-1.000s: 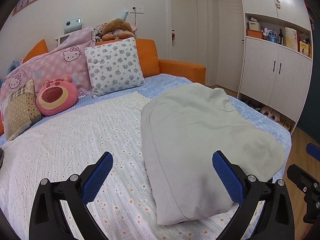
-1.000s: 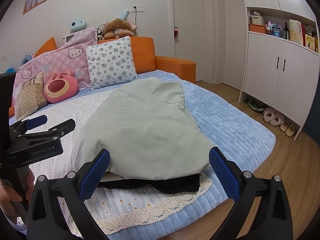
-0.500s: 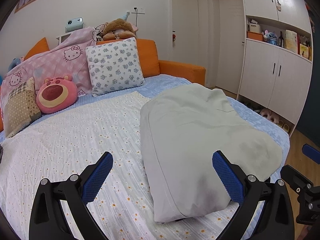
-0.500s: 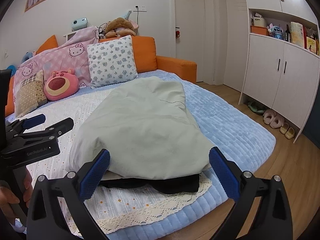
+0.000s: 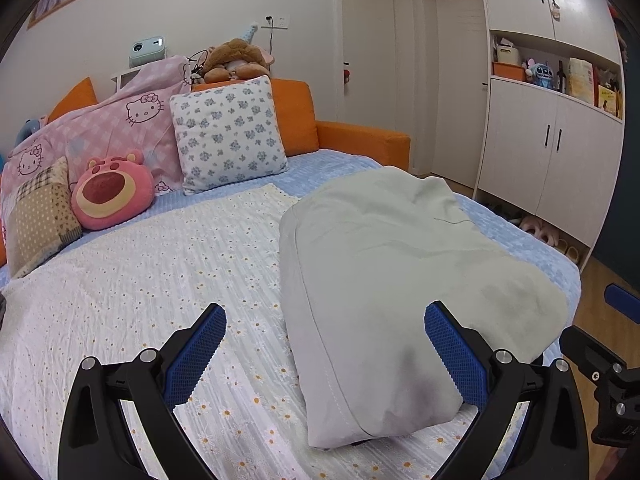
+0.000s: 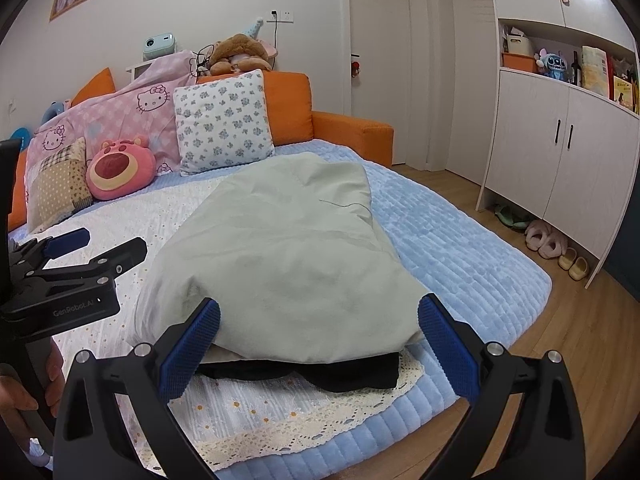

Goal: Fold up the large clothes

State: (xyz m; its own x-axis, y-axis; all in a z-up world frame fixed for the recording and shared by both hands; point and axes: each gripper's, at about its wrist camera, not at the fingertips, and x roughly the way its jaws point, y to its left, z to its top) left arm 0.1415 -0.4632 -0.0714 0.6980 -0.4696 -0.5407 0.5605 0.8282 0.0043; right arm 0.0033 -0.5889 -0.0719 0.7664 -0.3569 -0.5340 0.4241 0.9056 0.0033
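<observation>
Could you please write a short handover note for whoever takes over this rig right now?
Left gripper: open, empty, hovering above the near left edge of the garment.
Right gripper: open, empty, above its near end.
The pale green garment lies lengthwise on the daisy sheet at the bed's right side, already doubled into a long puffy bundle; a black lining peeks out at the near end.
Done: apparently the lengthwise fold.
Left: probably grip the near end, fold it toward the pillows, and flatten.
</observation>
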